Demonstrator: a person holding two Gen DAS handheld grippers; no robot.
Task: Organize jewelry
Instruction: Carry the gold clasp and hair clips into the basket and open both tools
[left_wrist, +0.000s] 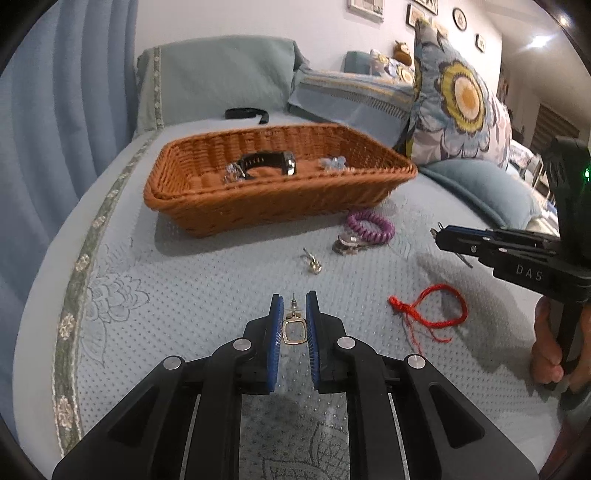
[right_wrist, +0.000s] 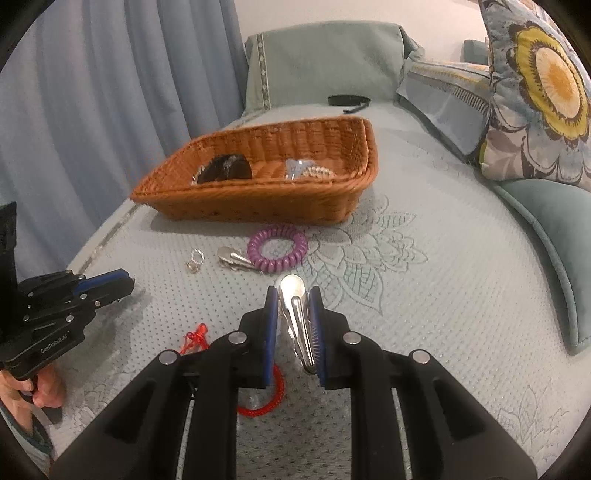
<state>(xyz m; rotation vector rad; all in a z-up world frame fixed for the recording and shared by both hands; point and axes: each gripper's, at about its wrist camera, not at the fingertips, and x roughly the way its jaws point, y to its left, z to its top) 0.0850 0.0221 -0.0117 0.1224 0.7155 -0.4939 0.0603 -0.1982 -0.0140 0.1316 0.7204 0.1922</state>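
- The left gripper (left_wrist: 293, 314) pinches a gold square-framed earring (left_wrist: 294, 330) between its blue pads, jaws narrow; the earring's post points toward 12 o'clock, its long axis running along the fingers.
- The right gripper (right_wrist: 293, 314) is clamped on a silver hair clip (right_wrist: 297, 321), jaws narrow; the clip's rounded end points to 12 o'clock and its long axis lies along the fingers.
- Only the left wrist view shows the earring, and a watch (left_wrist: 267, 164) lying in the wicker basket (left_wrist: 258, 206) at 12 o'clock.
- Only the right wrist view shows the clip's full shape; from the left it is a sliver at the other gripper's tip, at 3 o'clock.
- Both views show a purple coil band (right_wrist: 277, 248) touching a second silver clip (right_wrist: 234, 256), a small ring (right_wrist: 194, 260) just beside them, and a red cord bracelet (left_wrist: 428, 314), all on the blue-grey sofa cover (left_wrist: 166, 295).
- A hand (right_wrist: 40, 387) grips the left tool's handle at 8 o'clock in the right view.
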